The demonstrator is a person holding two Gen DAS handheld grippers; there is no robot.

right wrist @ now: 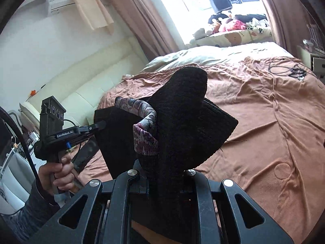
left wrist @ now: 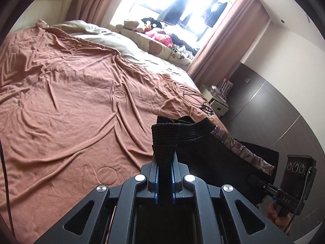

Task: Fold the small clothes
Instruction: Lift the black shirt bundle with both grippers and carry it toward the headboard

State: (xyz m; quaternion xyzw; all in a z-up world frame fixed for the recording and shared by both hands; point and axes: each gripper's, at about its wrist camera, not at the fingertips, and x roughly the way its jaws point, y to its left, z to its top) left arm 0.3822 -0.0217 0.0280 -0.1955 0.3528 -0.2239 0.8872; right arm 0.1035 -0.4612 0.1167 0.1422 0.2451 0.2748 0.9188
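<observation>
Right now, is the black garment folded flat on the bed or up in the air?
Up in the air, bunched: the black garment hangs between the left tool and right tool, above the brown blanket.

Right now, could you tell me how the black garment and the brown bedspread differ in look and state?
The black garment is dark knit with a patterned purple trim, while the brown bedspread is one plain colour with stitched circles. The garment hangs bunched in the air, pinched by the left gripper and the right gripper; the bedspread lies spread over the bed. The garment is small; the bedspread covers most of the bed. Both are soft, creased fabric.
</observation>
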